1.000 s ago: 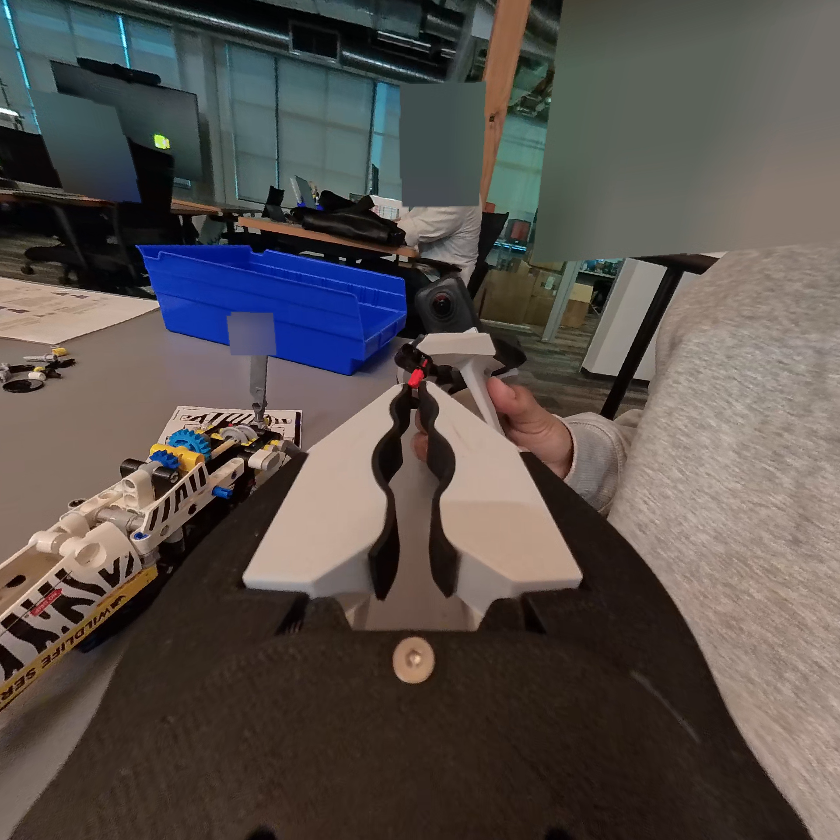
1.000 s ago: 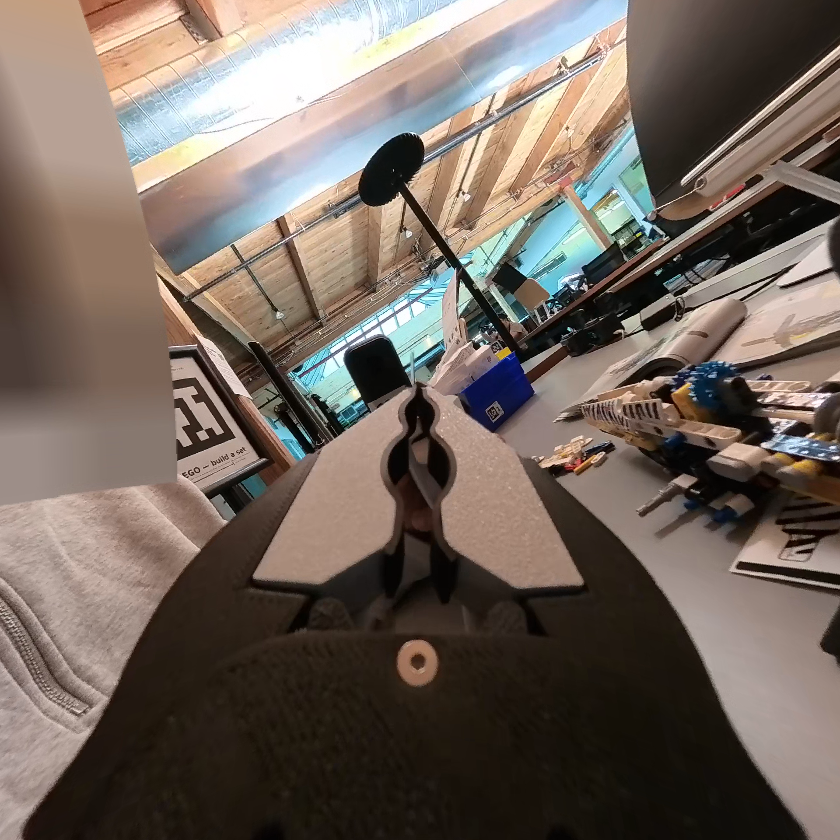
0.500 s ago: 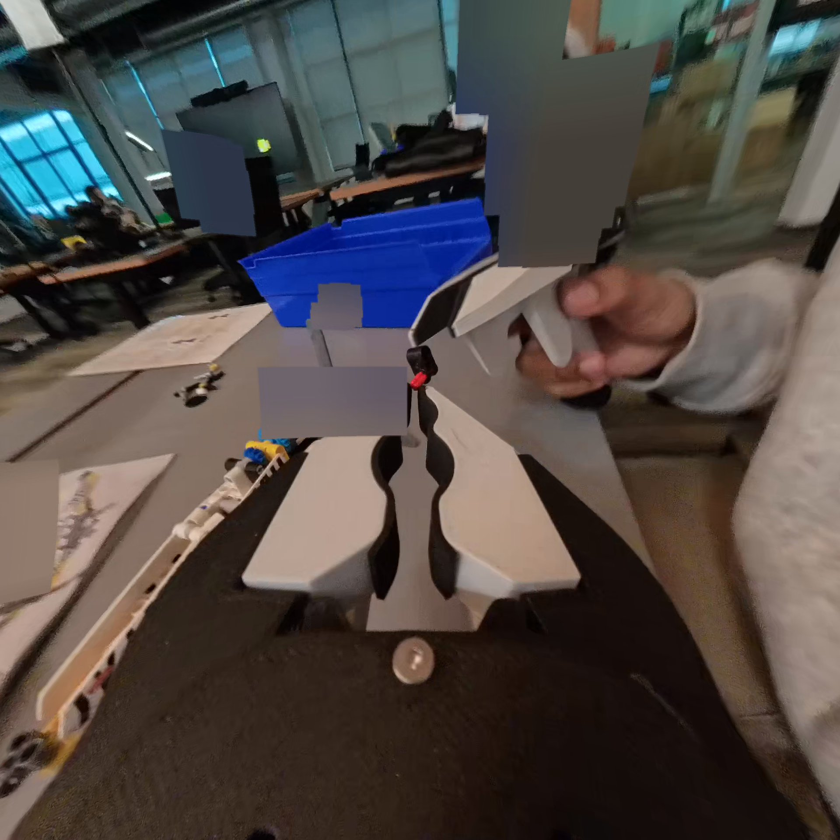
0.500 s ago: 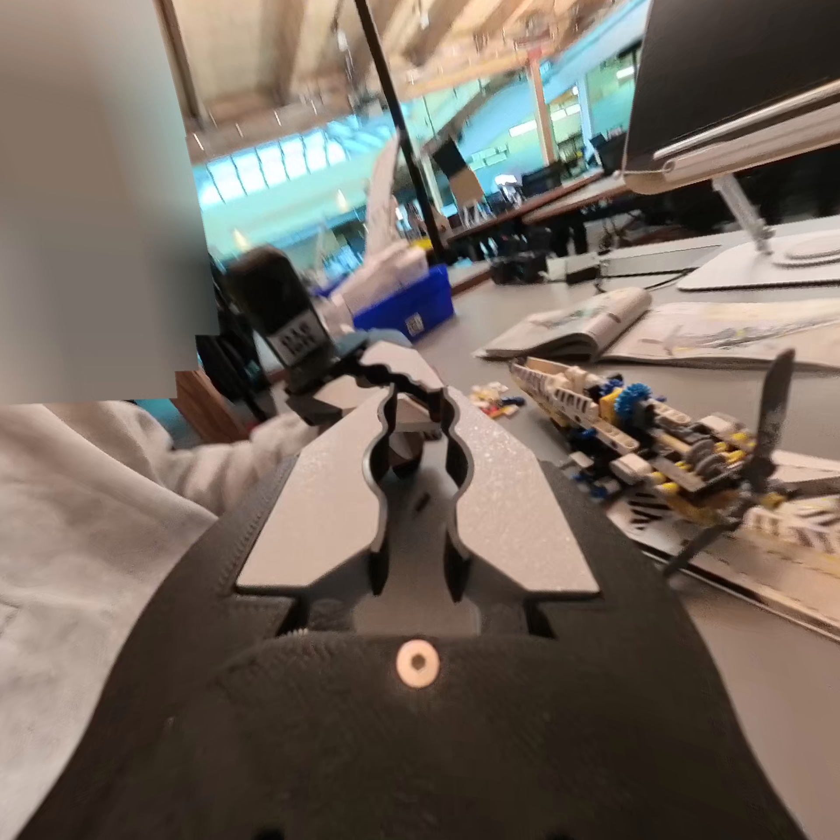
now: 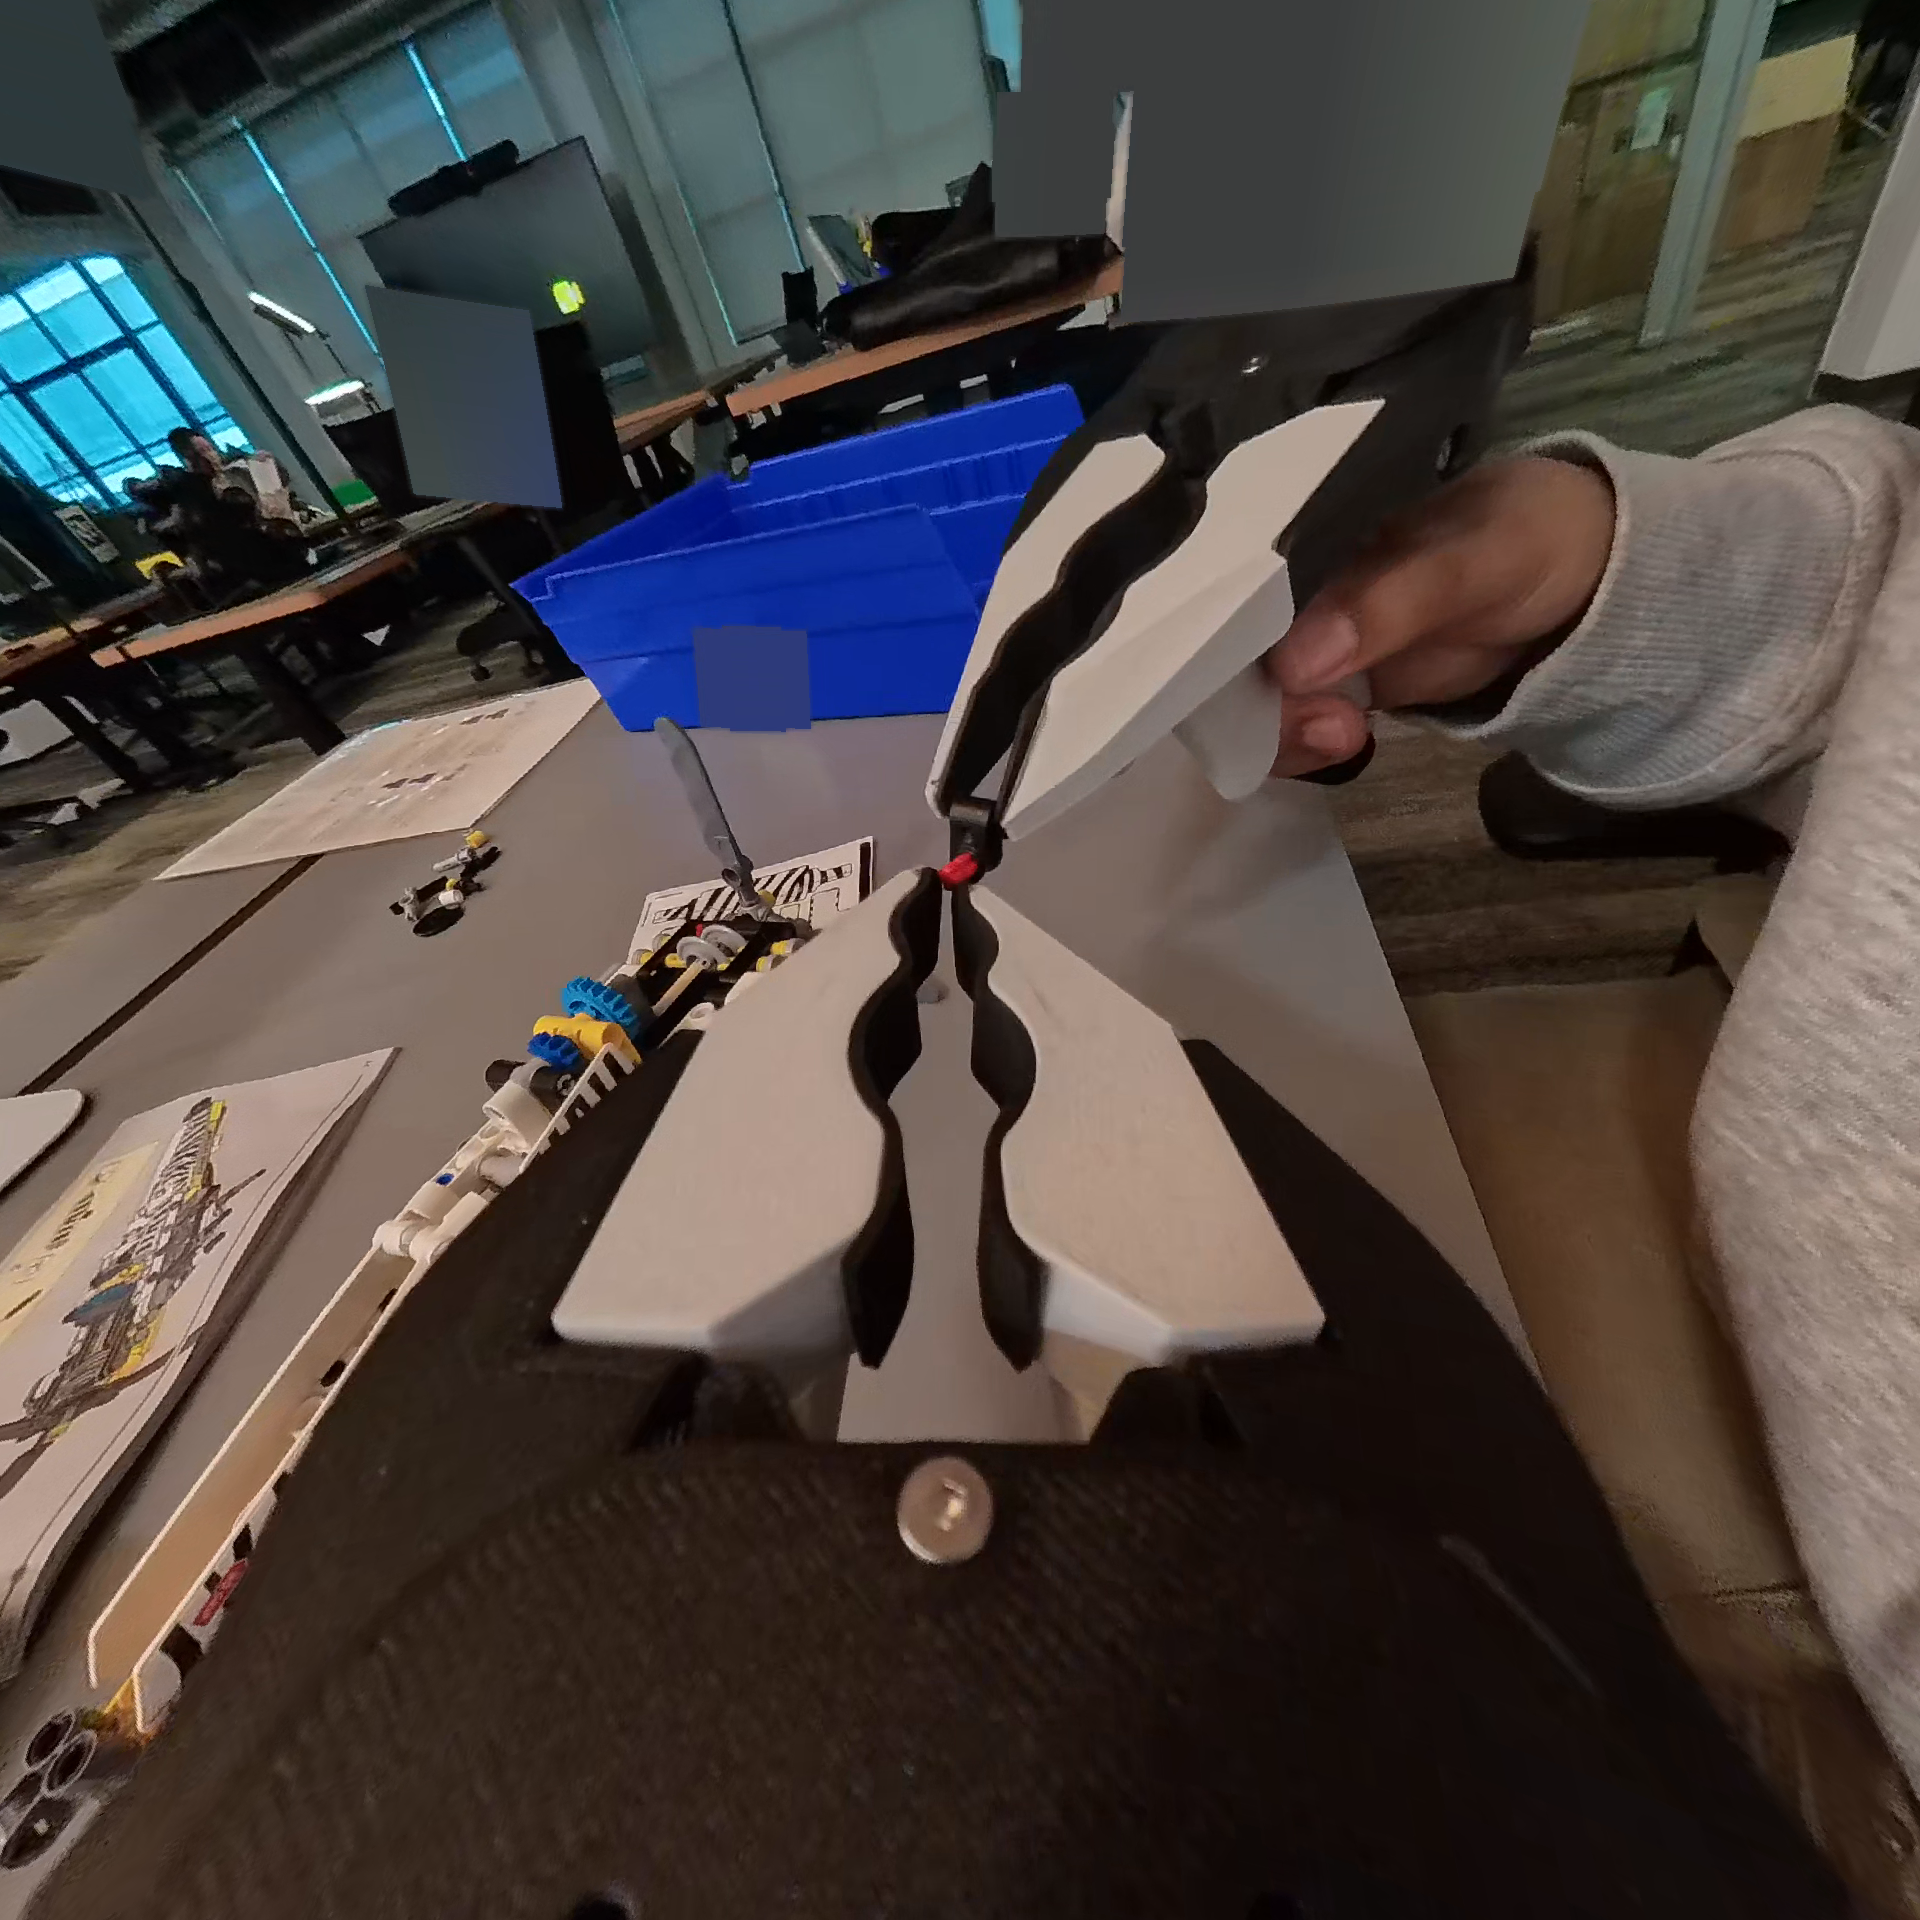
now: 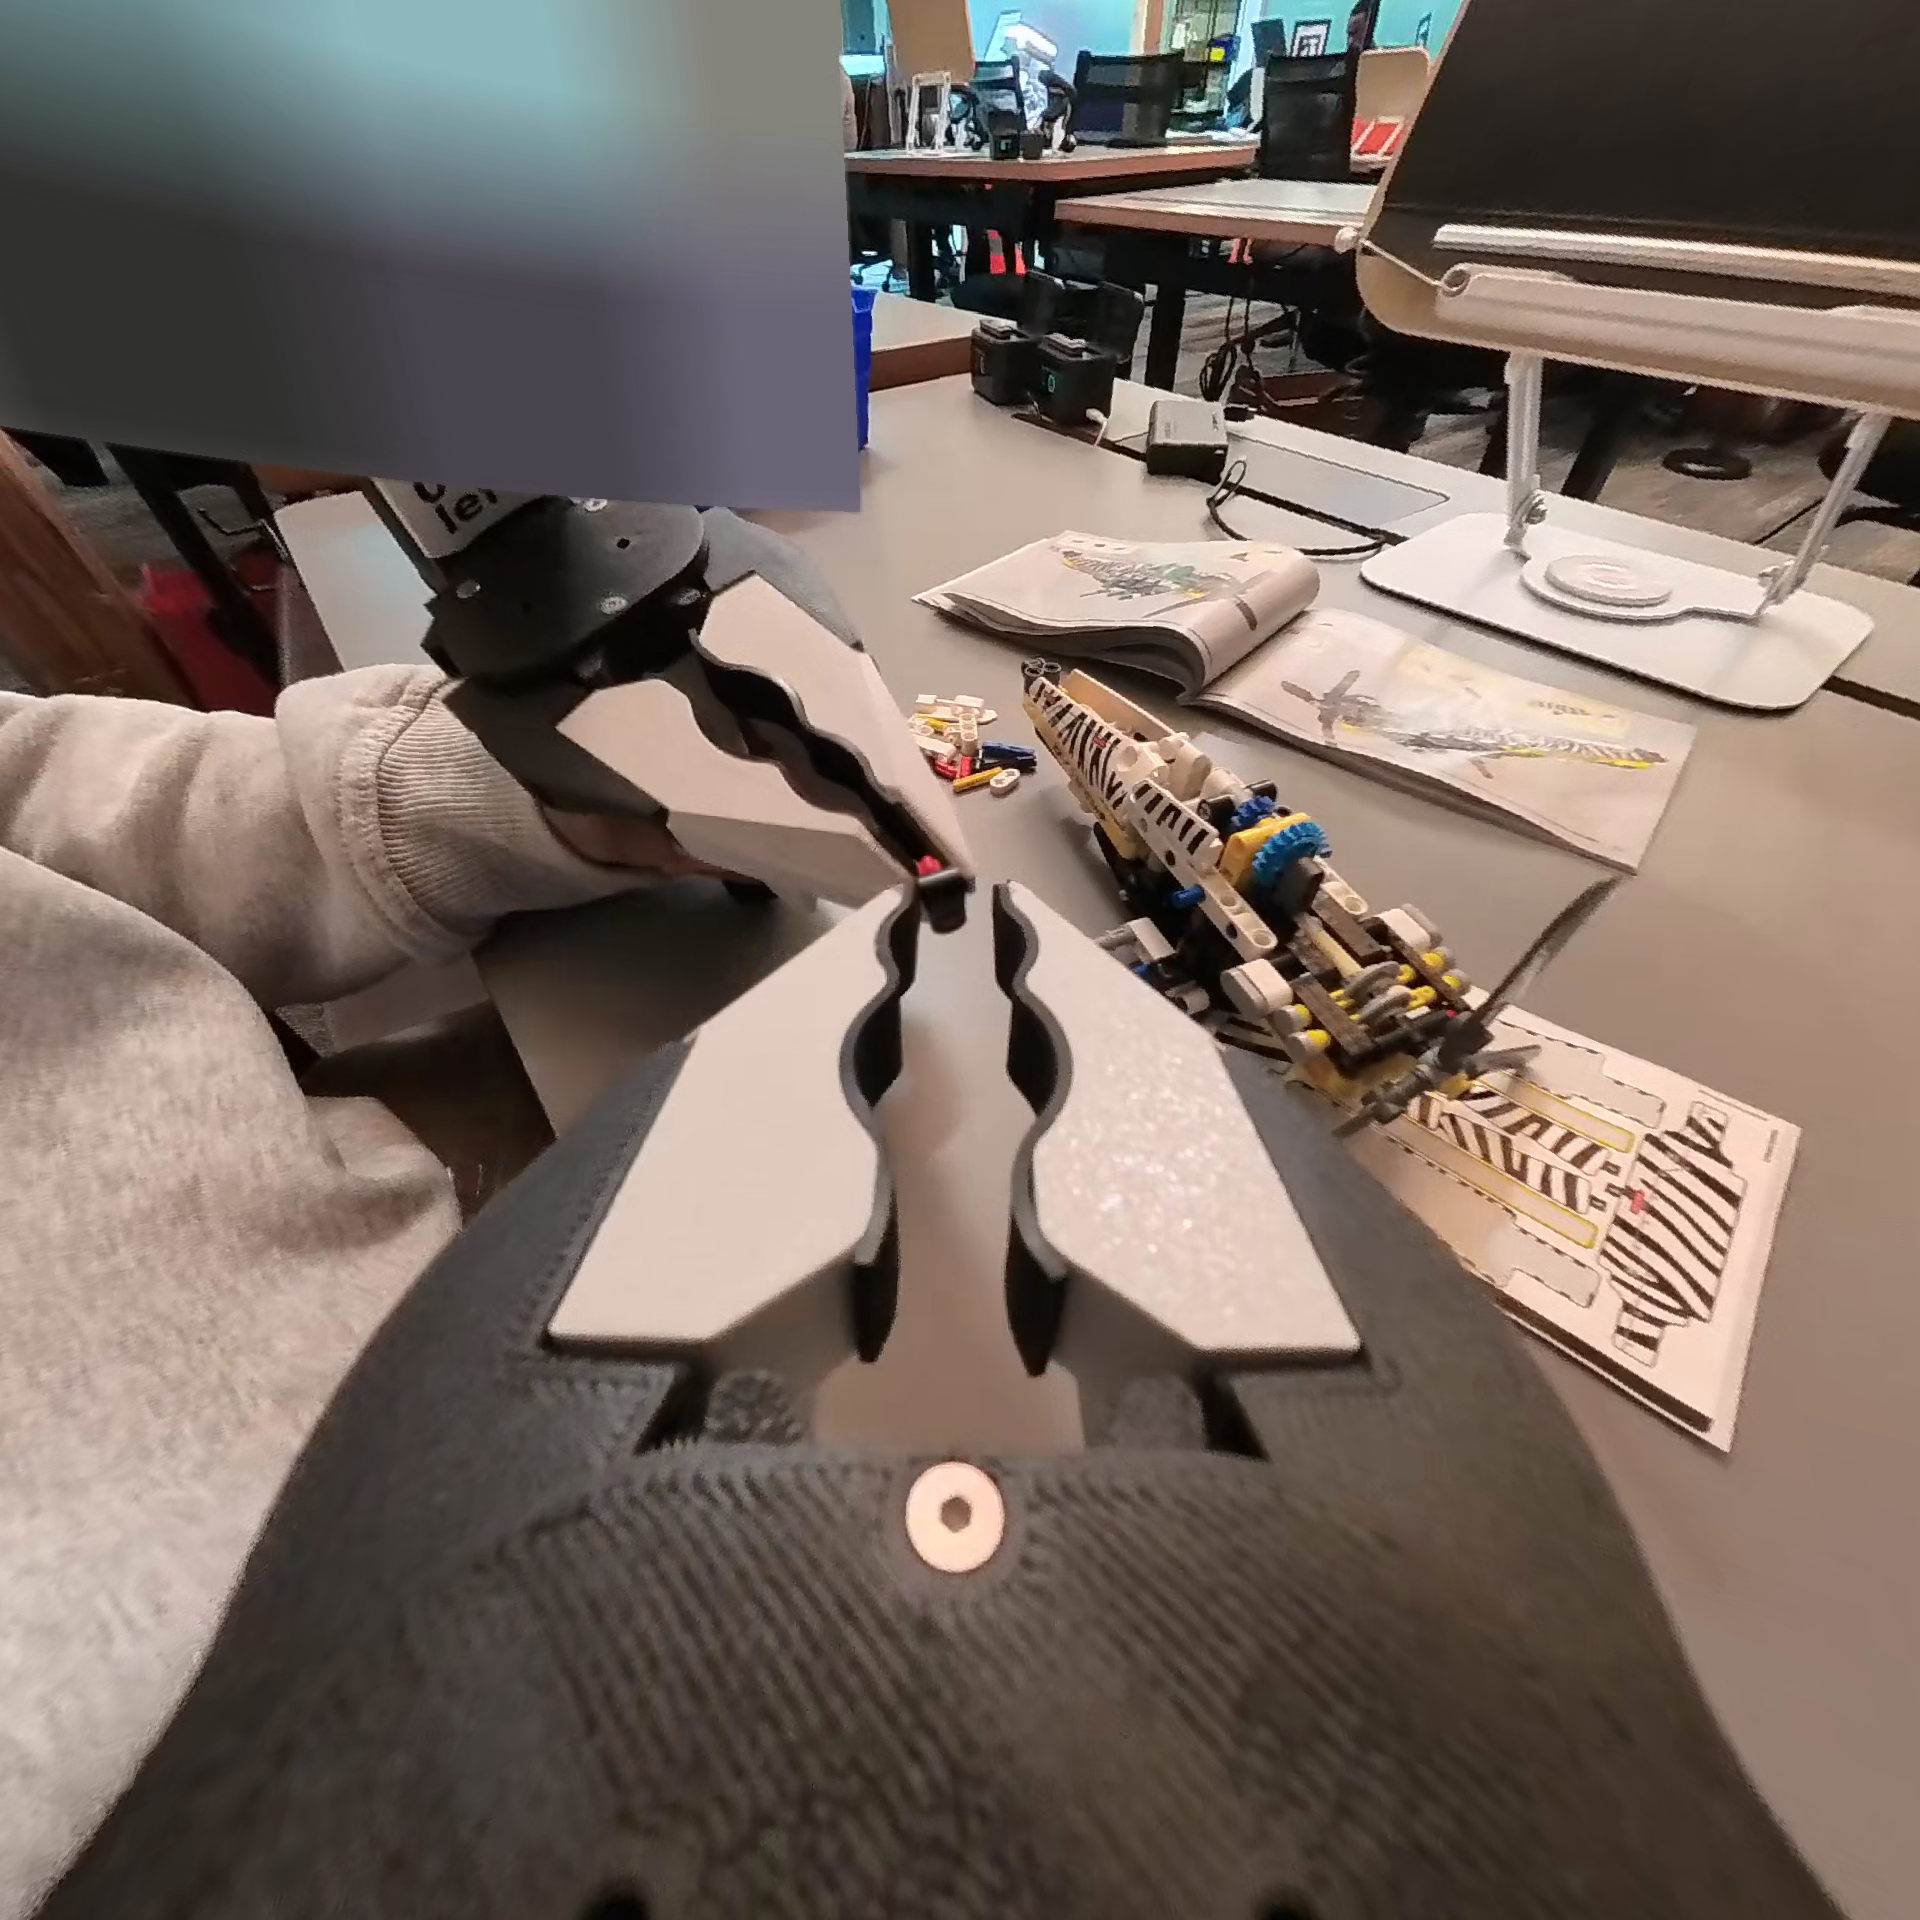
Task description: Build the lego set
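A partly built zebra-striped lego model point(image 5: 665, 997) lies on the grey table point(image 5: 260, 966); it also shows in the right wrist view point(image 6: 1195, 831). My left gripper point(image 5: 948, 888) is shut on a small black and red lego piece point(image 5: 958, 868), held above the table's near edge. My right gripper point(image 6: 951, 899) is open, its tips apart around the same piece point(image 6: 940, 899), which rests against its left pad. The two grippers meet tip to tip: the right gripper point(image 5: 971, 816) comes in from the upper right, the left gripper point(image 6: 930, 873) from the left.
A zebra sticker sheet point(image 6: 1558, 1195) lies under the model's nose. An open instruction booklet point(image 6: 1299, 665), loose lego pieces point(image 6: 966, 738) and a monitor stand point(image 6: 1610, 592) sit farther back. A blue bin point(image 5: 790, 592) stands at the table's far end. Both grippers' tips are close together, under 4 cm apart.
Both grippers have swung from pointing up and away down toward the table. The right gripper has gone from shut to open. The tips now meet at the small piece.
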`<state>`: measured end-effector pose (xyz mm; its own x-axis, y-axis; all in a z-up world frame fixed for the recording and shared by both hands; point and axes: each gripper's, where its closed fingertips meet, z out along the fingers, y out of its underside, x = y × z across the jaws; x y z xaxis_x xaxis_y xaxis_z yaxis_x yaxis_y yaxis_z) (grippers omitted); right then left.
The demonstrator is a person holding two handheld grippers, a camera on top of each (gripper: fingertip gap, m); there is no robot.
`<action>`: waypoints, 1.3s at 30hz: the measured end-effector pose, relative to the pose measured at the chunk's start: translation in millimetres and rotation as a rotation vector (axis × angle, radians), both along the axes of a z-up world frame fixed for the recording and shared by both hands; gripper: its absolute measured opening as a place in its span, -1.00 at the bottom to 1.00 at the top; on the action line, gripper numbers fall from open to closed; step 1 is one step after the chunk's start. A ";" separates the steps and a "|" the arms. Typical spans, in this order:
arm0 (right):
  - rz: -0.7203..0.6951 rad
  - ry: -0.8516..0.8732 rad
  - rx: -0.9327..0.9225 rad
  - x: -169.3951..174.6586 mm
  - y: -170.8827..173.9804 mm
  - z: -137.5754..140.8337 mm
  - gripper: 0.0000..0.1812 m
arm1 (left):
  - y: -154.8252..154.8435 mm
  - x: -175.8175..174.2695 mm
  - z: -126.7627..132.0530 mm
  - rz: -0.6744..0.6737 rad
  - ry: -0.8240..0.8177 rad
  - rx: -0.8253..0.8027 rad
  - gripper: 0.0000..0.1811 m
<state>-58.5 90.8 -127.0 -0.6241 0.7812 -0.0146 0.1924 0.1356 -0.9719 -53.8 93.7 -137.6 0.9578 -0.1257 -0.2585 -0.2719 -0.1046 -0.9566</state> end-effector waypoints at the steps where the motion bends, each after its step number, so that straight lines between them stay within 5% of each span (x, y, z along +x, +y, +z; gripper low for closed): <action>1: 0.004 -0.004 0.005 0.5 -0.4 -0.8 -0.87 | 0.0 0.1 -0.2 0.000 0.001 -0.001 -1.00; 16: -0.005 0.145 0.230 2.6 -4.9 -3.7 -0.93 | -4.6 3.1 5.0 -0.065 -0.078 0.014 -1.00; 29: 0.050 0.208 0.178 11.0 -11.3 7.8 -0.93 | -8.4 12.4 8.8 -0.168 -0.179 0.009 -1.00; 36: 0.010 0.198 0.197 6.3 -5.8 5.5 -0.94 | -7.2 6.2 10.2 -0.125 -0.181 0.024 -0.97; 39: -0.066 0.159 0.177 -5.6 9.5 1.6 -0.94 | -4.7 -15.2 13.4 0.005 -0.174 0.061 -0.85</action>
<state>-64.1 100.3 -125.3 -0.5547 0.8023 0.2204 0.0527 0.2983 -0.9530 -68.9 89.0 -124.2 0.9892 -0.1103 -0.0962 -0.1017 -0.0455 -0.9938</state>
